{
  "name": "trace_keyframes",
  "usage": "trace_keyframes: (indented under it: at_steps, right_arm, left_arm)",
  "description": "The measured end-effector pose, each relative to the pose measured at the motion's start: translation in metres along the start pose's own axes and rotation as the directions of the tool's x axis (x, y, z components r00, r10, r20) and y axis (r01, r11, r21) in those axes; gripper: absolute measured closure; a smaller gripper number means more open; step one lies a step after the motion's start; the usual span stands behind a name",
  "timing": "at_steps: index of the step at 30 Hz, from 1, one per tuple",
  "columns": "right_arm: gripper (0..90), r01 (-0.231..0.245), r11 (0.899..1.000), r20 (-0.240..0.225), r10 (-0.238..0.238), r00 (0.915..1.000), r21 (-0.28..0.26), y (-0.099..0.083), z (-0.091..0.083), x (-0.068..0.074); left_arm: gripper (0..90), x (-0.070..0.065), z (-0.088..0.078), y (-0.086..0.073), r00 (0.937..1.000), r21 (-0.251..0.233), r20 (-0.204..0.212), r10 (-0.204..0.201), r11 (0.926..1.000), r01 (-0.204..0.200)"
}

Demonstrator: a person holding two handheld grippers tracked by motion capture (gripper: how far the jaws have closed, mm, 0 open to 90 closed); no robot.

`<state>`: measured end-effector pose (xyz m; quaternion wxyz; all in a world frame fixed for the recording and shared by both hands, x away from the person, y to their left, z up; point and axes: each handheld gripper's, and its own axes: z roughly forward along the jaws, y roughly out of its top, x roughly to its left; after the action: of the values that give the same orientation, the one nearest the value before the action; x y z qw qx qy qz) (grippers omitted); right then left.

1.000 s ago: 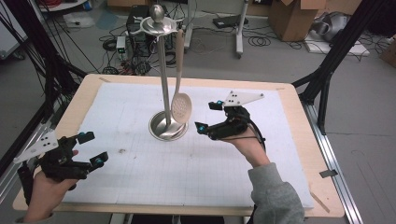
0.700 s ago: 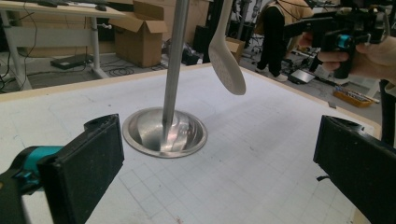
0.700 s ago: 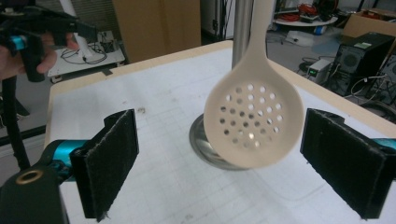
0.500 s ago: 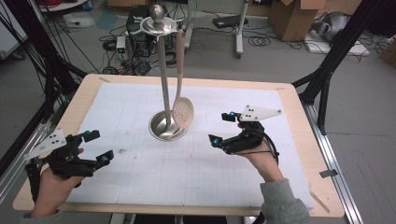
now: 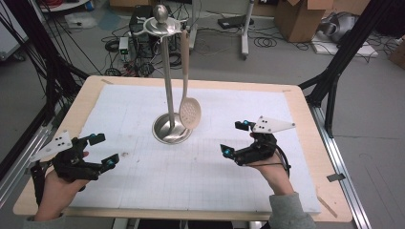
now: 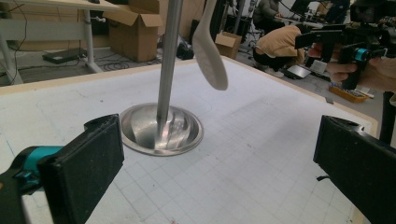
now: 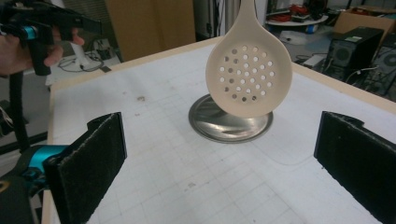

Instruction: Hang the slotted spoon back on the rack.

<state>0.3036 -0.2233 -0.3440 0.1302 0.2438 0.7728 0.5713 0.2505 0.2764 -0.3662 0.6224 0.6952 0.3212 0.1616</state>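
Bench [image 5: 286, 95] under white grid paper, metal stand [image 5: 168, 95] mid-bench, slotted spoon [image 5: 189, 112] hanging from its top hook, bowl just above the base dish. Right claw [image 5: 235, 138] has pulled back from the spoon toward the near right since a second ago; jaws just been opening, nothing between them. Left claw [image 5: 101, 150] released, empty, barely moved. Stand top cut off in both gripper views.
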Motion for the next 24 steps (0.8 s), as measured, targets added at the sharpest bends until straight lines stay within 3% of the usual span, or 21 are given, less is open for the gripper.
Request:
trace_keyframes:
  at_steps: [24]
  right_arm:
    - [1.3,-0.055,0.997,0.065,0.058,0.9962,-0.047,-0.038,-0.033,-0.007]
  left_arm:
    - [2.1,0.001,0.003,-0.004,1.0000,0.002,-0.004,0.000,1.0000,0.000]
